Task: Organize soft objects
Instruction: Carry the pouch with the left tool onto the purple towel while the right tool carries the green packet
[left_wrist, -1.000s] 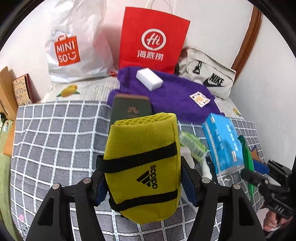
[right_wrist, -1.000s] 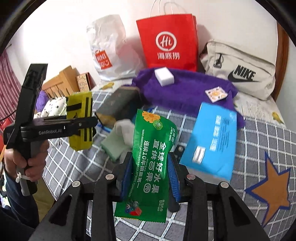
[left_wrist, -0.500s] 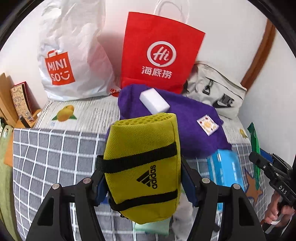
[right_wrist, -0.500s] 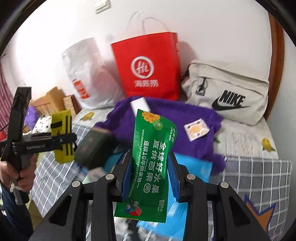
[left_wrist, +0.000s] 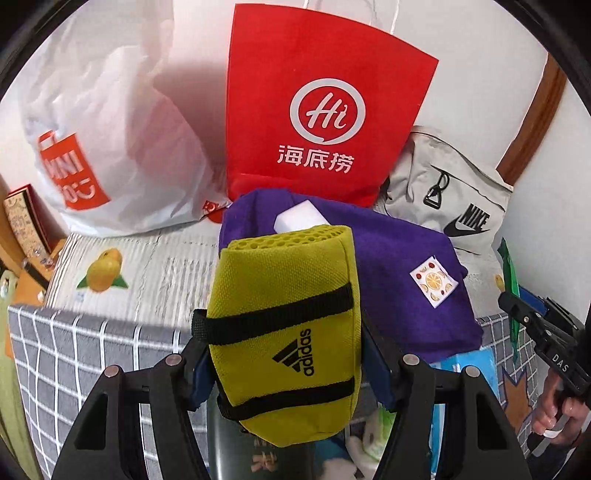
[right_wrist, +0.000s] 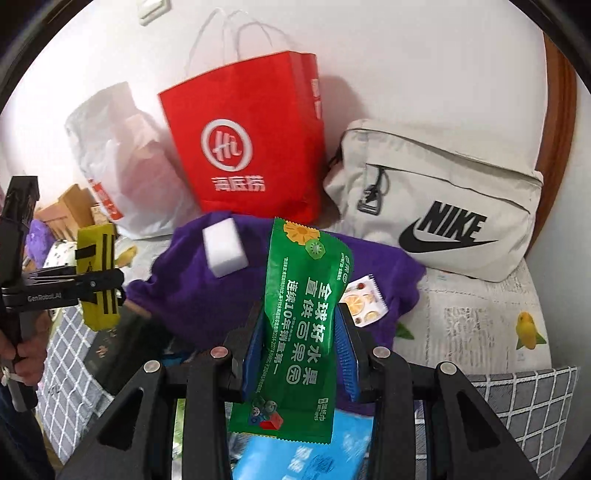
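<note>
The left gripper (left_wrist: 286, 363) is clamped on a yellow Adidas mesh pouch (left_wrist: 284, 332), which fills the lower centre of the left wrist view, its black straps running across it and the blue pads pressed into both sides. The right gripper (right_wrist: 301, 356) is pinched on a green pack of wet wipes (right_wrist: 301, 332), held upright in the lower centre of the right wrist view with its printed face toward the camera. Behind both, a purple cloth (right_wrist: 184, 288) lies rumpled across the middle of the bed, with a white sponge block (right_wrist: 224, 251) sitting on it toward its left end and a small square fruit-print sachet (right_wrist: 364, 302) resting on its right part. Along the wall at the top of the frame stand three bags: a white Miniso plastic bag (left_wrist: 110, 147) at the upper left, a red paper Haidilao bag (left_wrist: 321, 110) in the upper centre, and a beige Nike bag (right_wrist: 436, 199) at the right, leaning just beside the red one. The grey checked bedcover (left_wrist: 74, 354) shows at the lower left of the left wrist view, and a pale sheet printed with oranges (left_wrist: 147, 269) lies above it. A light blue tissue pack (right_wrist: 303, 458) peeks out at the bottom edge under the wipes. At the far left of the right wrist view a person's hand (right_wrist: 26, 350) grips the handle of the other tool, the yellow pouch visible between its fingers.
</note>
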